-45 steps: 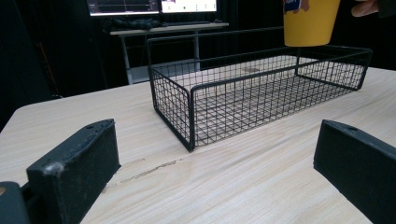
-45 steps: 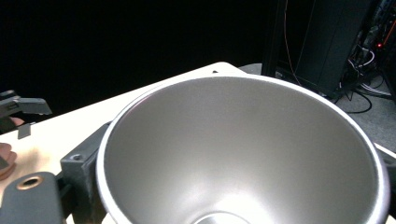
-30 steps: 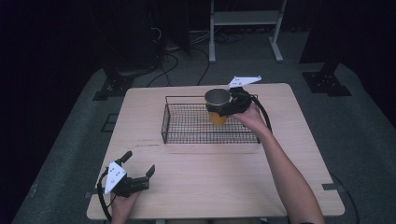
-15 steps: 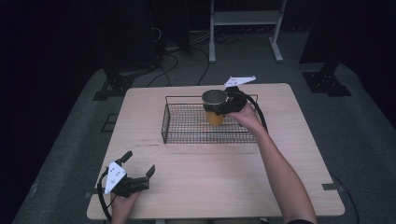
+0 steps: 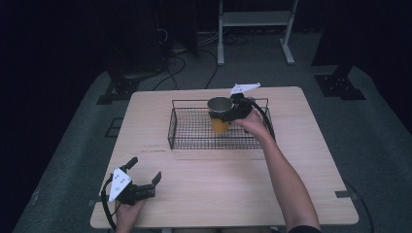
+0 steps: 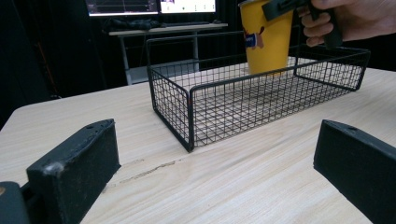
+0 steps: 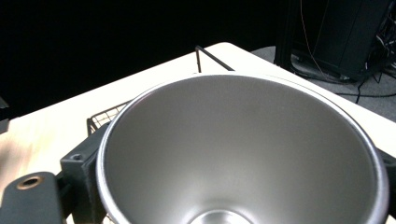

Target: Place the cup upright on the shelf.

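Right gripper (image 5: 232, 111), upper middle of the high view: clamped on the rim of a yellow paper cup with a silvery lining (image 5: 219, 115), one jaw on either side of the wall, hand wrapped round the handle just to the right. Cup upright over the right half of a black wire-mesh basket (image 5: 194, 130), which stands on the far middle of the light wooden counter (image 5: 243, 184). Whether the cup's base touches the basket floor or hangs just above it: cannot tell.

In the left gripper view, upper right of the frame: same yellow cup (image 6: 266, 39), a small printed mark on its side, lower part behind the basket's mesh wall (image 6: 261, 100), the other hand's fingers (image 6: 348, 21) curled round a black handle beside it.

In the right gripper view: cup's wide silver mouth (image 7: 243, 154) across the lower frame, seen from just above, a black jaw pressed against the rim at lower left, a corner of the wire basket (image 7: 105, 119) peeping out behind at left, counter beyond.

Left gripper (image 5: 145, 175), lower left of the high view: resting low on the near left of the counter, jaws wide apart, nothing between them, well apart from the basket. White three-cornered plate on top, black cable looped beneath the hand.
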